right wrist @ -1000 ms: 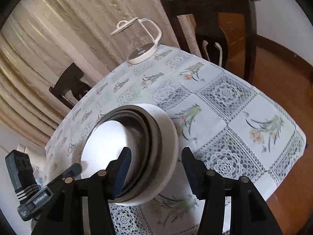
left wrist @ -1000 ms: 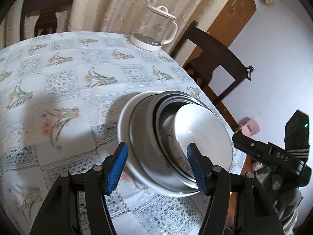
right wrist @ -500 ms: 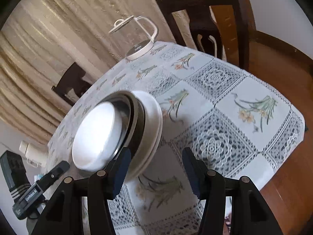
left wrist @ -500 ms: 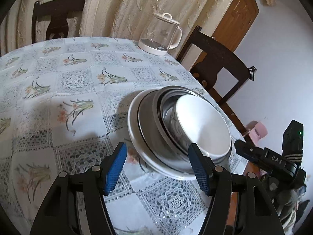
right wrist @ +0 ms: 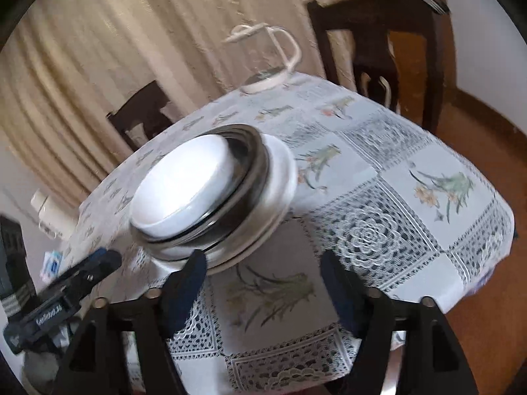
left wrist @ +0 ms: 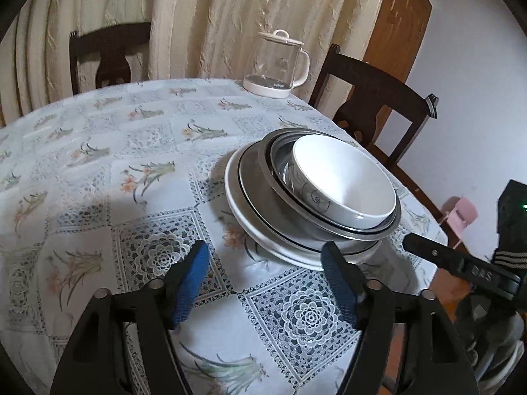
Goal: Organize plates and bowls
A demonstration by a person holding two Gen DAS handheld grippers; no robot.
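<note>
Cream curtains and dark chairs ring a table [left wrist: 98,197] in floral lace cloth, a glass kettle [left wrist: 276,64] far ahead. Just beyond the left gripper [left wrist: 263,279], jaws wide apart and holding nothing, sits the stack: a white plate [left wrist: 237,197] carrying a steel dish [left wrist: 253,177], with a white bowl [left wrist: 342,184] nested inside, apparently for compactness. The right gripper [right wrist: 263,279], equally spread and empty, faces the same stack, which looks finished.

The left gripper [left wrist: 265,278] is hovering with jaws spread wide, gripping nothing. The right gripper [right wrist: 263,279] is likewise hovering, jaws spread and empty.
</note>
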